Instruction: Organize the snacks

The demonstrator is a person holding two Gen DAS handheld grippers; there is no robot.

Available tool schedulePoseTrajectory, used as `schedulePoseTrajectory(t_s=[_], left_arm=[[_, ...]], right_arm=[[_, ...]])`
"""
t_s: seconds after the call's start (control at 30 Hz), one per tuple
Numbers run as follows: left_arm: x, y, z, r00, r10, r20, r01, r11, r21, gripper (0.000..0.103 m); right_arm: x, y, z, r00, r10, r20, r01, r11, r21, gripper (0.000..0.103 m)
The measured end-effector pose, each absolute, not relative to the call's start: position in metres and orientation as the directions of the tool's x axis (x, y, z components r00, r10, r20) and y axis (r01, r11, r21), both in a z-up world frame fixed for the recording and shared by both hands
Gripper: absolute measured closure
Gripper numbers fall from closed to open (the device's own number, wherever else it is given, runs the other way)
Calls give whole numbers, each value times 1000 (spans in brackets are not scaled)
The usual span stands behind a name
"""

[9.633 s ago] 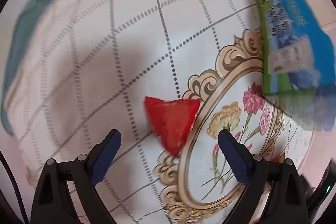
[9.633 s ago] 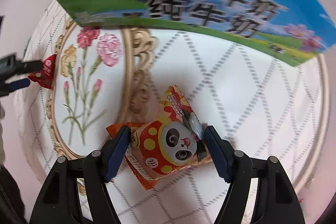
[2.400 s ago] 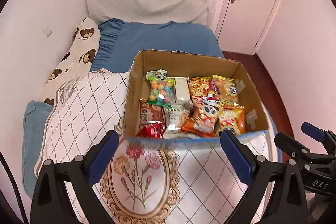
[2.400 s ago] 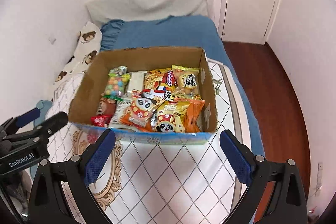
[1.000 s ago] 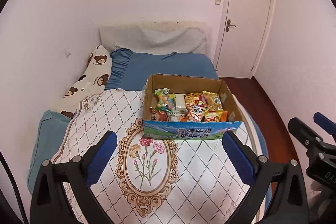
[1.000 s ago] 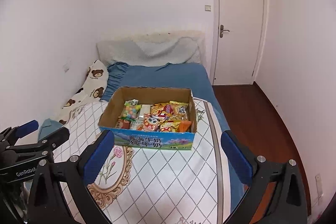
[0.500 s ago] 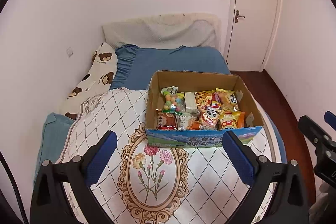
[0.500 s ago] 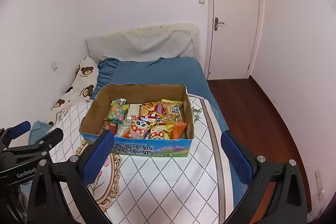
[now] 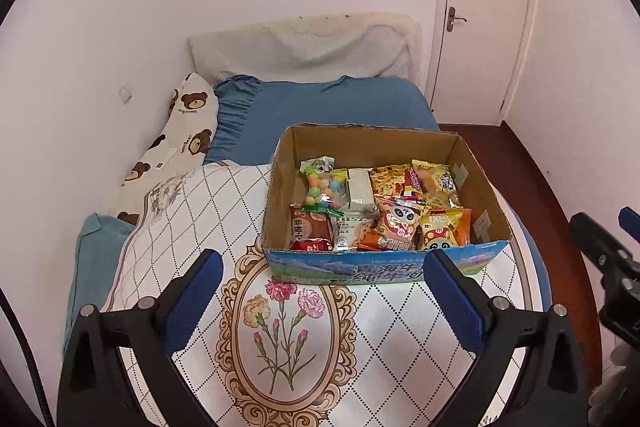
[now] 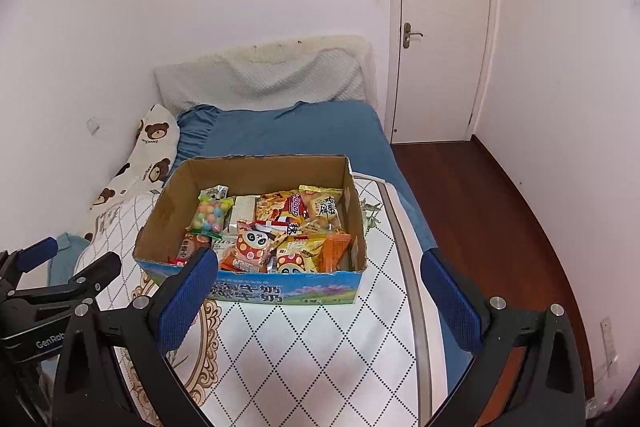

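Reading "GenRobot" in part, the left gripper (image 10: pixel 60 267) shows at lower left; both it and the right gripper (image 10: pixel 318 293) gape empty. Centre frame, beyond the fingertips, the Chinese-lettered cardboard box (image 10: pixel 248 291) holds the snacks (image 10: pixel 272 231).

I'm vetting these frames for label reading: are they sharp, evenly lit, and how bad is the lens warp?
Left wrist view: sharp, soft even light, no glare; packets in the cardboard box readable; door frame bows, corners black. Right wrist view: also sharp; the right hand-held gripper hides part of the box's print.
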State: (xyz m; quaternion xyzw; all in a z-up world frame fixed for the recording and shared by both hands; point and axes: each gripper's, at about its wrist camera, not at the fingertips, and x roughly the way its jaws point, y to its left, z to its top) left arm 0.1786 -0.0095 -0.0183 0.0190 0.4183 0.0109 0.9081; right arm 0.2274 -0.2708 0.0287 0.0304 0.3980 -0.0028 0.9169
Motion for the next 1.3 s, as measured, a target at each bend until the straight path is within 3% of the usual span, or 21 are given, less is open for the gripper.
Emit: schedulePoseTrajectory(t_s=[1.3], left_arm=[[178,-13,-9,664,29,-747,3,999,41,0]], right_arm=[[223,-275,24,669,29,-743,29,997,65,0]])
